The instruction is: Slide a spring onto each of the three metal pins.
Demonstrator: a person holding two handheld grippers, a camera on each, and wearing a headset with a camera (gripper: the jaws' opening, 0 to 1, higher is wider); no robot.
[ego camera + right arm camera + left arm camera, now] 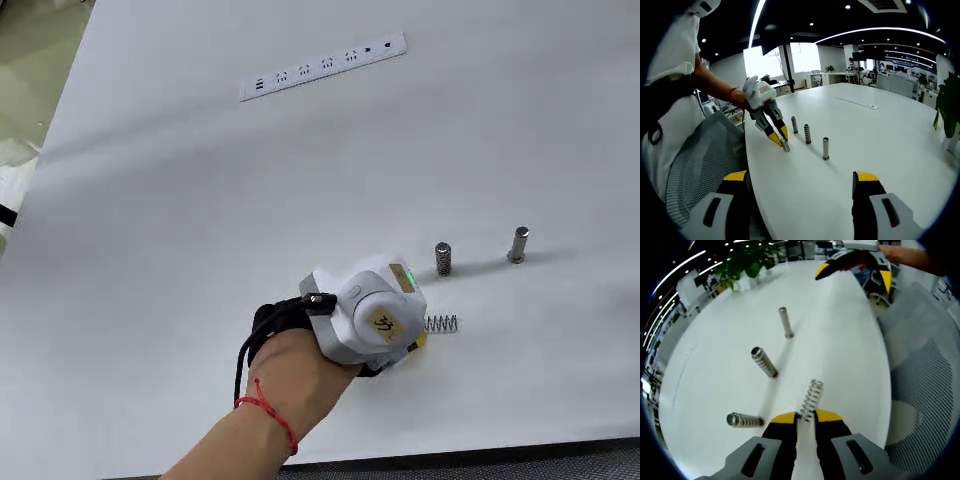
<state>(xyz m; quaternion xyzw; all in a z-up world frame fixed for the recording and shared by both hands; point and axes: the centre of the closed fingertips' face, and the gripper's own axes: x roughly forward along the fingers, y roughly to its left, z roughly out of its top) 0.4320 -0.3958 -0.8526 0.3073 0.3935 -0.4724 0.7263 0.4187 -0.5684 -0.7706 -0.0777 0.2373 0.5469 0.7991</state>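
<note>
Left gripper (805, 416) jaws are pressed together on the near end of the last spring (810, 397), which juts forward from the yellow tips, low over the white table (200, 200); whether it is lifted clear cannot be told. Two pins, (763, 361) and (744, 419), are already sleeved with springs, and the third pin (785, 322) is bare, standing upright beyond them. The right gripper (801, 176) is held well apart from the work, with its jaws spread wide and nothing between them.

Since the spring is pinched by one end only, it is judged likely to droop or swing, so that its free mouth could miss the pin top. If it is pushed down at a slant, the coils could bind, or the loose-standing pin could be tipped over. The nearer sleeved pin could also be knocked on the way across.

Open table is seen around the bare pin on every side. The near table edge lies just behind the hand, with a mesh chair (925, 390) beyond it, and a power strip (322, 66) is set far back.
</note>
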